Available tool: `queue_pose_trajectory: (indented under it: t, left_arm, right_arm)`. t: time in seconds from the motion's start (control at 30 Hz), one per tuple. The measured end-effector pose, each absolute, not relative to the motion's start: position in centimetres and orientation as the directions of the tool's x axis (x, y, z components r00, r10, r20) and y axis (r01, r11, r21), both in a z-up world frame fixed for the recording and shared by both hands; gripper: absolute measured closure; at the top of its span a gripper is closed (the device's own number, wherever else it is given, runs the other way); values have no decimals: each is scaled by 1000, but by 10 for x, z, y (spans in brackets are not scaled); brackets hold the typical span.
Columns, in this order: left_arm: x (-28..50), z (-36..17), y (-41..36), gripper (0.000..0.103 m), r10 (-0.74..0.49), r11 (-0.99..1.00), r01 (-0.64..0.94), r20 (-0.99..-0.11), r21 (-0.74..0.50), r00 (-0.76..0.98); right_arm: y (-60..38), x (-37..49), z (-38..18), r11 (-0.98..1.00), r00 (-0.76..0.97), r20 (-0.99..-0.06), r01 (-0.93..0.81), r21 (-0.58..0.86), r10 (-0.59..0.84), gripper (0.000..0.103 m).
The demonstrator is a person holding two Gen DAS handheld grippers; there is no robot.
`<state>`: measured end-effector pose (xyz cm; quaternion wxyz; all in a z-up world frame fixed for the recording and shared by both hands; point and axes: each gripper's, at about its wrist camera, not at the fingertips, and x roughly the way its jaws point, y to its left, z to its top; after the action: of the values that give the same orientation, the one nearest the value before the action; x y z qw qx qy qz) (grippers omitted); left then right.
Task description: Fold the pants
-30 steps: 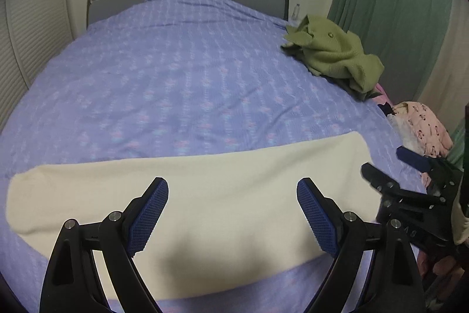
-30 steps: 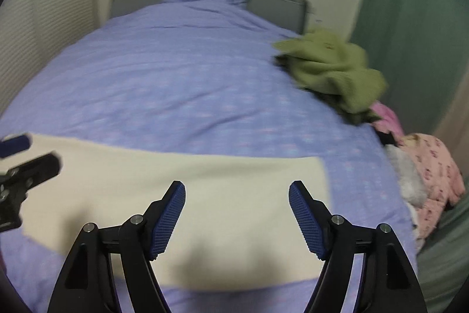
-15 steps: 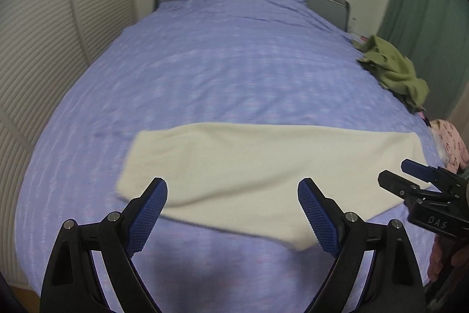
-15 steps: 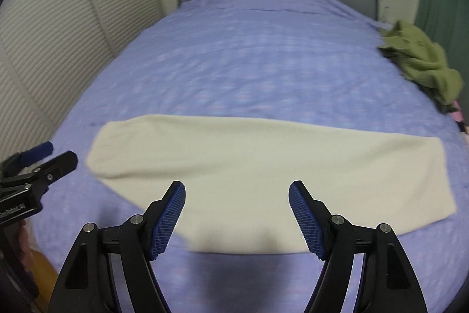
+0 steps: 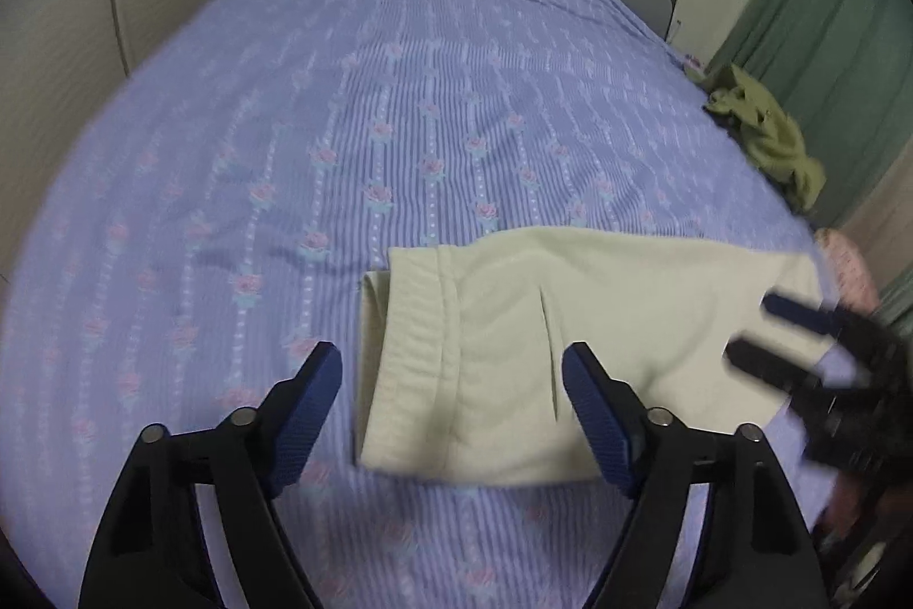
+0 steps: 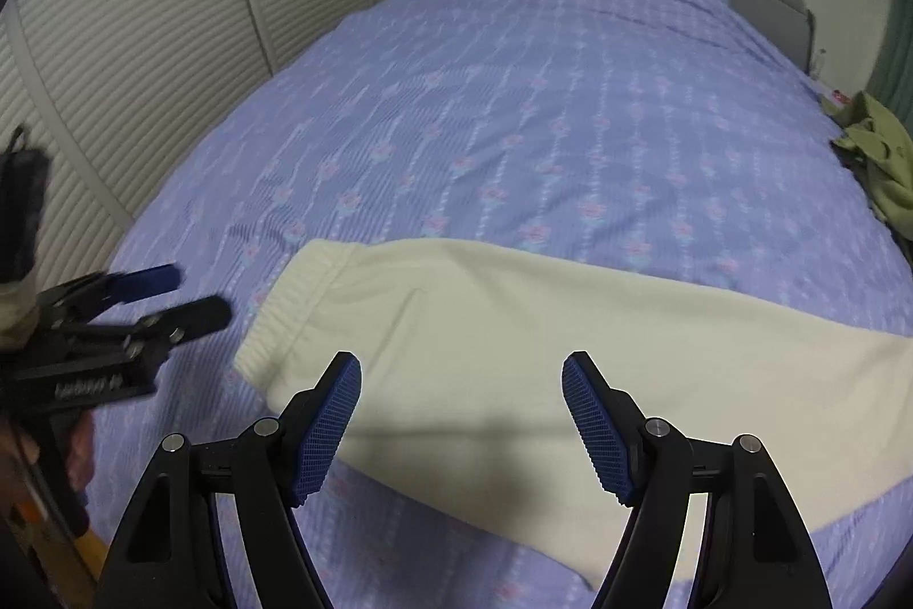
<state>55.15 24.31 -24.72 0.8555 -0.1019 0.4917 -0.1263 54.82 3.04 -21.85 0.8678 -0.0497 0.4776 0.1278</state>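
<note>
1. The pants lie flat across the lower middle of the bed, waistband end at frame left.
2. My left claw is closing with nothing pinched yet; the waistband sits below its gap.
3. My right claw stands apart and empty over the leg section.
4. I judge the risk is pinching the bedspread along with the fabric, or catching only the top layer, which would skew the fold.
</note>
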Motion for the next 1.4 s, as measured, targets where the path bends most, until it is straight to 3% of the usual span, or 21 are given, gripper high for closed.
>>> queue_pose_trajectory:
  t: [0.2,0.73,0.8,0.9,1.0,1.13,1.27,1.33,1.4]
  left_arm:
    - [603,-291,254,46,-430,897,74,-818,-436,382]
    - [669,-337,226,48,-418,908,147,-865,-392,278]
    - [665,-330,234,48,-470,882,119,-836,-455,285]
    - [646,-312,256,47,-635,764,118,-705,-635,315]
    - [634,-316,265,43,-713,689,123,-639,-714,288]
    - [638,-352,258,44,-624,779,62,-760,-624,183]
    - [639,-368,252,44,-618,782,32,-769,-622,161]
    - [637,-364,254,56,-598,795,11,-781,-607,181]
    - [632,-357,250,78,-554,827,32,-804,-561,215]
  right_arm:
    - [53,571,-240,964,458,-873,-259,51,169,29]
    - [53,616,-283,989,391,-911,-115,95,133,29]
    - [52,613,-283,988,390,-911,-122,96,137,29]
    - [51,609,-280,986,388,-910,-131,102,146,29]
    - [50,611,-279,983,385,-906,-124,137,175,29]
    - [61,615,-279,980,386,-904,-144,139,185,29]
    - [69,616,-279,978,383,-906,-168,127,183,30]
    - [69,617,-278,977,383,-906,-172,124,182,29]
    - [66,615,-278,977,379,-907,-169,127,183,29]
